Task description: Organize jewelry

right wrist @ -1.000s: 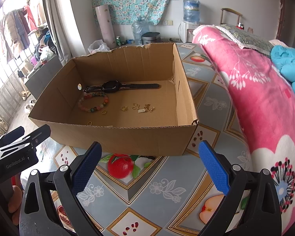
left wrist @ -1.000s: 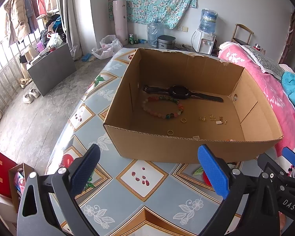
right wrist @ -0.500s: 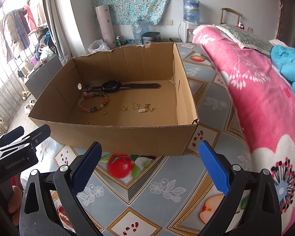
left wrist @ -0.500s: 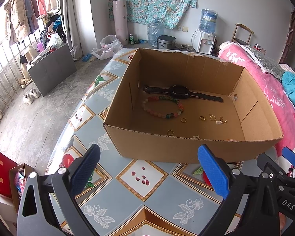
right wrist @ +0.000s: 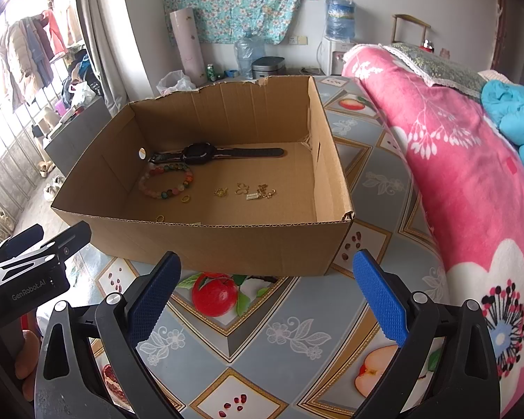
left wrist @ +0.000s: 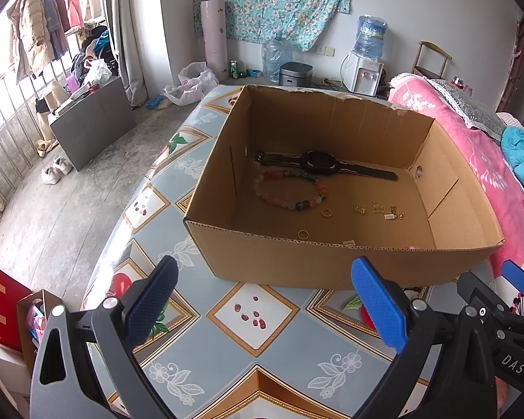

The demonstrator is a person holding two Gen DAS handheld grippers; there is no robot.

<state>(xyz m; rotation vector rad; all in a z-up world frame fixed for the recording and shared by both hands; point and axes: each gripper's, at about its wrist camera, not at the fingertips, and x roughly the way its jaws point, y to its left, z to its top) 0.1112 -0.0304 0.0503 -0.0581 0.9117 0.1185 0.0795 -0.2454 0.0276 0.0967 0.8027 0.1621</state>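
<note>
Ahead of the open left claw [left wrist: 263, 291], matt corrugated cardboard box [left wrist: 332, 265]; inside, glossy bead bracelet [left wrist: 290, 190], shiny gold-metal rings [left wrist: 326, 213], matt black watch [left wrist: 323, 164]. Beneath, smooth glossy printed surface [left wrist: 227, 359]. Textured blue pads [right wrist: 379, 296].

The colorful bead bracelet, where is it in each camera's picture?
Left wrist view: bead bracelet lies on the box floor, left of center, just in front of the black watch.
Right wrist view: bead bracelet lies at the box's left, near a wall hole.
Shared landmark: the black watch.
</note>
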